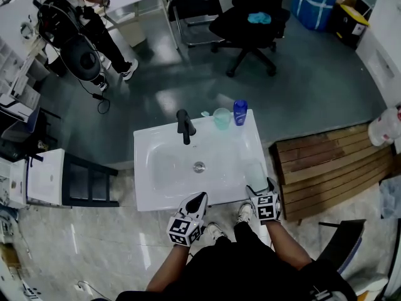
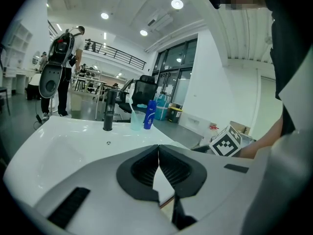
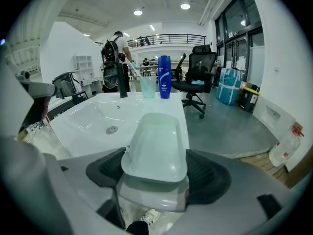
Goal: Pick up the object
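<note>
Grey left gripper (image 1: 199, 197) and right gripper (image 1: 258, 189) bear black ribbed fingers (image 2: 144, 168) and marker cubes (image 1: 186, 231).

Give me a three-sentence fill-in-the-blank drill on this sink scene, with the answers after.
1. The left tongs are ____, with nothing between them.
2. The right tongs are closed on a pale ____ dish.
3. On the far rim of the sink, the cup stands between the black faucet and the ____ bottle.

Missing words: shut; green; blue.
</note>
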`<state>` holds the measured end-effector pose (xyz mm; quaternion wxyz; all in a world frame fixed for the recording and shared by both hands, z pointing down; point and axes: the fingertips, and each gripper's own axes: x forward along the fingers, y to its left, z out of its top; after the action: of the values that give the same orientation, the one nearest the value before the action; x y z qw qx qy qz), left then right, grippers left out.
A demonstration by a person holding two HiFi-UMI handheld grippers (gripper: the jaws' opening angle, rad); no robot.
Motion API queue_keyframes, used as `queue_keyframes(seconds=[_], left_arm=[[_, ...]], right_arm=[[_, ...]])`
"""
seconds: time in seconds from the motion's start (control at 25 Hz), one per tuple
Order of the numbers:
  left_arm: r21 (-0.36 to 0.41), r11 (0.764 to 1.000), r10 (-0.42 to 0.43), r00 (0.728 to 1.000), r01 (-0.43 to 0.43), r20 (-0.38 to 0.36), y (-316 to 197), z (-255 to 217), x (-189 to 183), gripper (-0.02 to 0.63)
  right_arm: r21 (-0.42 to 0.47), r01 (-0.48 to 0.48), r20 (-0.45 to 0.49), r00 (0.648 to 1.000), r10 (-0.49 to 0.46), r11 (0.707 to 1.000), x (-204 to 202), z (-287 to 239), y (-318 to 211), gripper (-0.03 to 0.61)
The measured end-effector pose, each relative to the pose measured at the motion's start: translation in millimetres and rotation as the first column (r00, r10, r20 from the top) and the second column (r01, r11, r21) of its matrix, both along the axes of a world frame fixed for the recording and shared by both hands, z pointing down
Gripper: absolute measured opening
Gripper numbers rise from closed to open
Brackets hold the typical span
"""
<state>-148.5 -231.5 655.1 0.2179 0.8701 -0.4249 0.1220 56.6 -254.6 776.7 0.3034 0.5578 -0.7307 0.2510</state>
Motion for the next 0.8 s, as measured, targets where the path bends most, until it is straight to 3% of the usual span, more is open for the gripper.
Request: queue_keyframes(seconds=[0.4, 0.8], left_arm=[[0.017, 1.000, 0.005, 1.000, -0.005, 0.000, -4, -4, 5, 0.020], [0.052, 0.998, 0.020, 1.000, -0.019, -0.016, -9, -19, 15, 0.020]], right_arm=[[0.069, -0.036, 0.013, 0.999, 0.035, 0.997, 12, -16, -7, 0.391], [0.216, -0.049, 0.032, 0.999, 0.043, 0.975, 13, -79, -25, 0.391]])
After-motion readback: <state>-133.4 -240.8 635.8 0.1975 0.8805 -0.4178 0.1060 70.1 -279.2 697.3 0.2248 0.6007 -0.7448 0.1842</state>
